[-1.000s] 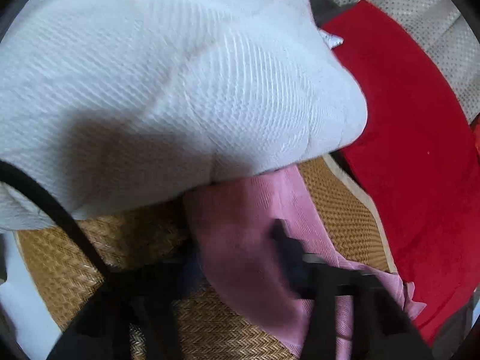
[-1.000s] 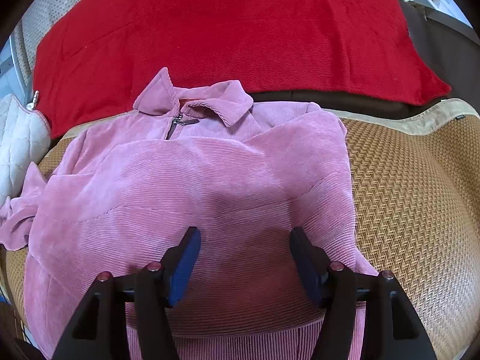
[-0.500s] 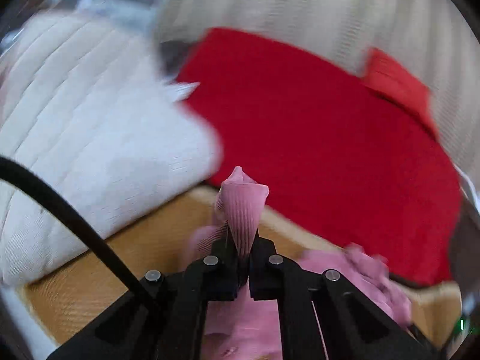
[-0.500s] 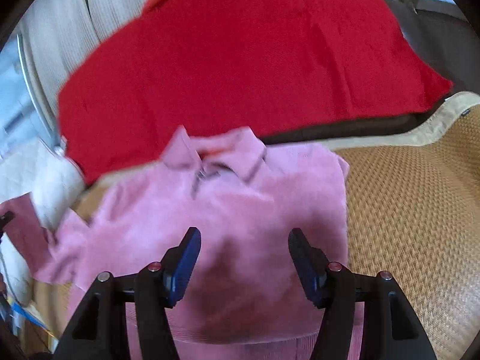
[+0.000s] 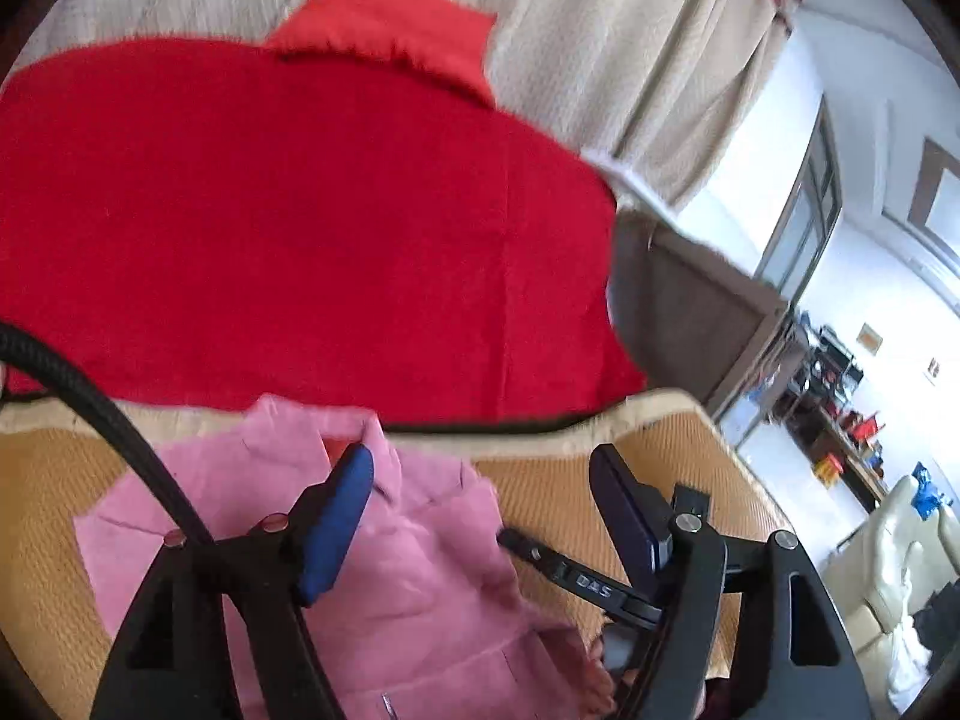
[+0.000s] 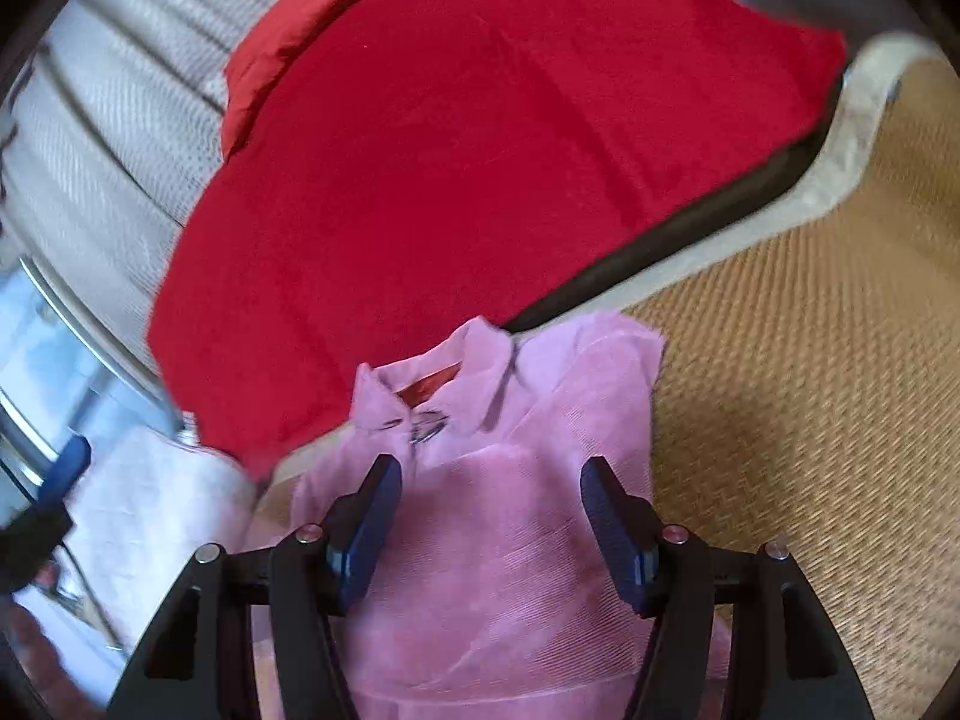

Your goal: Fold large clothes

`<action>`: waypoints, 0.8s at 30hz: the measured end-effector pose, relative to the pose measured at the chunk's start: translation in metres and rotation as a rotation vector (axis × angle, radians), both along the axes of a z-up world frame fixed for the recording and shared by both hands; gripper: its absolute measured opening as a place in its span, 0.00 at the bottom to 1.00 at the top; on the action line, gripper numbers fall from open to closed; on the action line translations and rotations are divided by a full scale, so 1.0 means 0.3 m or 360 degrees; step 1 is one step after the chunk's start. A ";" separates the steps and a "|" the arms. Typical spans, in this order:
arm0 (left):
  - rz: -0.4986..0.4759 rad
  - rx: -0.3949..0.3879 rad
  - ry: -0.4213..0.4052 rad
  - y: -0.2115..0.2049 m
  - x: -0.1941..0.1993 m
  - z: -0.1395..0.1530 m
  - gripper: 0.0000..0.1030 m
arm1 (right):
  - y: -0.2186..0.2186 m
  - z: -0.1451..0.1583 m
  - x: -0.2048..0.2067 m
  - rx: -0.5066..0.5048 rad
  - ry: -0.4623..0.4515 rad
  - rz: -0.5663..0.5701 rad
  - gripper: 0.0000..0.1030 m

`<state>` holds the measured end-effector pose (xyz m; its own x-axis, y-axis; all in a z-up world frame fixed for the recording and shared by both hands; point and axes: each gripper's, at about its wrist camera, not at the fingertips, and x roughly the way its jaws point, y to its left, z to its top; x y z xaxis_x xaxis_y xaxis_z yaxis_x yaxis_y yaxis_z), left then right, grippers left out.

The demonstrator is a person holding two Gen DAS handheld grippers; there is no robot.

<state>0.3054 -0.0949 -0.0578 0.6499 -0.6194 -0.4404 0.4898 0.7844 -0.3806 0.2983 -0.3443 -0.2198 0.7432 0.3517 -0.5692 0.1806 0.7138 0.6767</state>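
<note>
A pink corduroy collared jacket (image 6: 510, 516) lies on a woven straw mat (image 6: 810, 420), sleeves folded in over its front, collar toward the red blanket. It also shows in the left wrist view (image 5: 420, 570). My left gripper (image 5: 480, 504) is open and empty above the jacket's upper part. My right gripper (image 6: 486, 516) is open and empty above the jacket's chest. The other gripper's black arm (image 5: 564, 570) shows past the jacket's right edge in the left wrist view.
A red blanket (image 5: 300, 210) covers the sofa back behind the mat, also in the right wrist view (image 6: 480, 150). A white quilted cushion (image 6: 150, 516) lies left of the jacket. Beige curtains (image 5: 630, 60) hang behind. A black cable (image 5: 120, 432) crosses the left view.
My left gripper was shut on the pink sleeve, carried it over the jacket, then opened and let it go. The right gripper stayed open and lifted back a little.
</note>
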 end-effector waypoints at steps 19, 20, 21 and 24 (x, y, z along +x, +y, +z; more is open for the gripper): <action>0.0956 0.0238 0.0510 0.591 0.216 -0.489 0.78 | 0.345 -0.104 0.173 -0.0179 0.0118 0.0538 0.21; 0.0954 0.0247 0.0498 0.584 0.215 -0.489 0.78 | 0.358 -0.055 0.151 -0.0277 0.0059 0.0522 0.20; 0.0957 0.0258 0.0488 0.576 0.215 -0.488 0.78 | 0.360 -0.020 0.130 -0.0362 0.0016 0.0482 0.19; 0.0949 0.0299 0.0471 0.547 0.191 -0.474 0.78 | 0.307 0.067 0.079 -0.0614 -0.0100 0.0275 0.19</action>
